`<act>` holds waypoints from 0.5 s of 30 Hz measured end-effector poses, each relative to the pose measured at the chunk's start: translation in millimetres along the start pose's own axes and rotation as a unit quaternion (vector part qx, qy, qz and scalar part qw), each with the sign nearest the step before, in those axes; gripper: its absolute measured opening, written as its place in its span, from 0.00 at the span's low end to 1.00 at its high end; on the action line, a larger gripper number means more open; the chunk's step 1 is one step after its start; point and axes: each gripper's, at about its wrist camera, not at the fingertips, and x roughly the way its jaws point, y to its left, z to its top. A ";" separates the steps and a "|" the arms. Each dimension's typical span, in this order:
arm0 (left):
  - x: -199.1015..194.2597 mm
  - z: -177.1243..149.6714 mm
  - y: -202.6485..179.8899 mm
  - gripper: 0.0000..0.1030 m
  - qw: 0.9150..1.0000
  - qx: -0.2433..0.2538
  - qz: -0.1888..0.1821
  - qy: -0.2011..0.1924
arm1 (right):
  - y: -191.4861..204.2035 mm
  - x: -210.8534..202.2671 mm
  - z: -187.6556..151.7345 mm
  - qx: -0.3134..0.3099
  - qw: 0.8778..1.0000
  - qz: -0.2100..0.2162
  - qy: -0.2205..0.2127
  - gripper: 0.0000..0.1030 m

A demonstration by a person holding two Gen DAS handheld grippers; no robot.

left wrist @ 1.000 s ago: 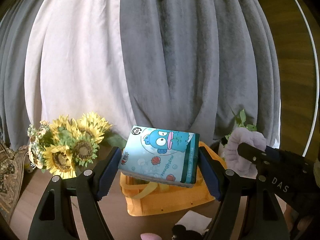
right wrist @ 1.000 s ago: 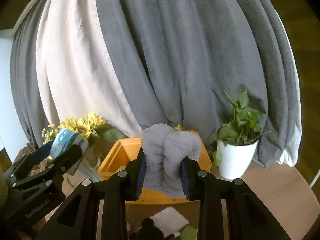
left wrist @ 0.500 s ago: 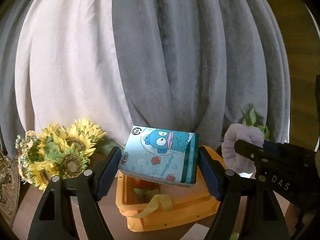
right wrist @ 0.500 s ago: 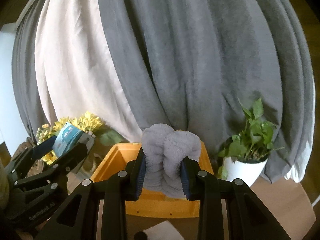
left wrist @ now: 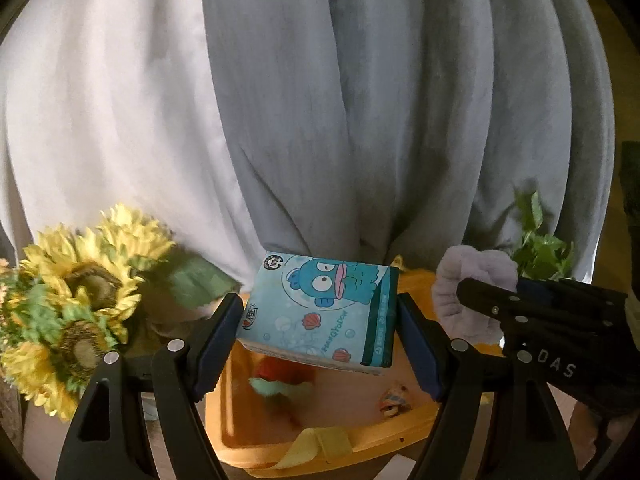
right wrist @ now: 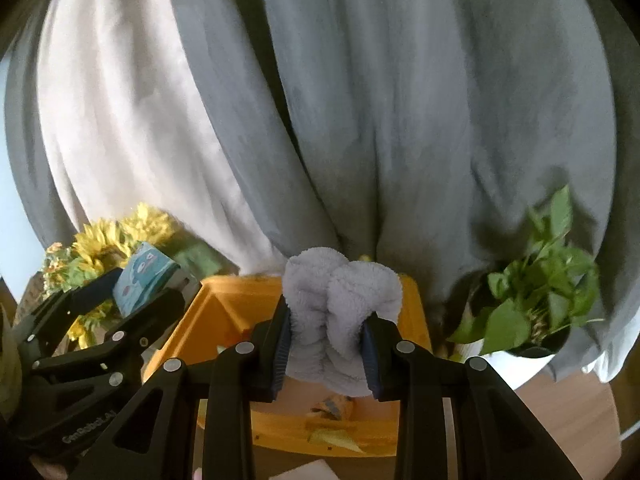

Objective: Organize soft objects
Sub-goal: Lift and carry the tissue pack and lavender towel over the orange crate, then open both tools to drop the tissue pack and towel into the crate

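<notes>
My left gripper (left wrist: 320, 336) is shut on a blue cartoon tissue pack (left wrist: 320, 312) and holds it above the orange bin (left wrist: 328, 440). My right gripper (right wrist: 326, 344) is shut on a fluffy grey towel (right wrist: 340, 312), held over the same orange bin (right wrist: 224, 312). The bin holds a red and green soft toy (left wrist: 280, 380) and a small item (left wrist: 394, 398). The towel (left wrist: 472, 280) and right gripper show at the right of the left wrist view. The tissue pack (right wrist: 144, 276) shows at the left of the right wrist view.
Sunflowers (left wrist: 76, 300) stand left of the bin. A potted green plant (right wrist: 532, 308) stands to its right. Grey and white curtains (left wrist: 320, 100) hang close behind. A yellow strap (left wrist: 316, 440) lies over the bin's near rim. White paper (right wrist: 308, 470) lies on the wooden table.
Both grippers have moved forward and up toward the bin, which now looks closer and shows more of its inside. Both grips are unchanged.
</notes>
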 end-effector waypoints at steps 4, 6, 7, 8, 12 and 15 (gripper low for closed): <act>23.6 1.9 0.7 0.74 0.999 0.001 -0.012 0.038 | -7.3 25.3 1.1 0.009 0.999 0.007 0.040 0.32; 33.8 0.4 0.4 0.74 0.998 -0.002 -0.019 0.057 | -9.8 36.4 -0.7 0.012 0.998 0.012 0.060 0.32; 39.6 0.1 0.7 0.74 0.998 -0.003 -0.021 0.065 | -11.7 41.5 -1.8 0.017 0.997 0.013 0.070 0.32; 45.6 -0.9 1.3 0.74 0.997 -0.004 -0.023 0.075 | -13.5 46.2 -2.6 0.020 0.997 0.016 0.079 0.32; 68.6 -8.5 1.9 0.74 0.993 -0.009 -0.028 0.113 | -19.9 64.0 -5.3 0.022 0.994 0.009 0.111 0.34; 80.1 -15.6 4.2 0.74 0.990 -0.007 -0.029 0.137 | -22.1 73.2 -8.0 0.021 0.992 0.004 0.128 0.34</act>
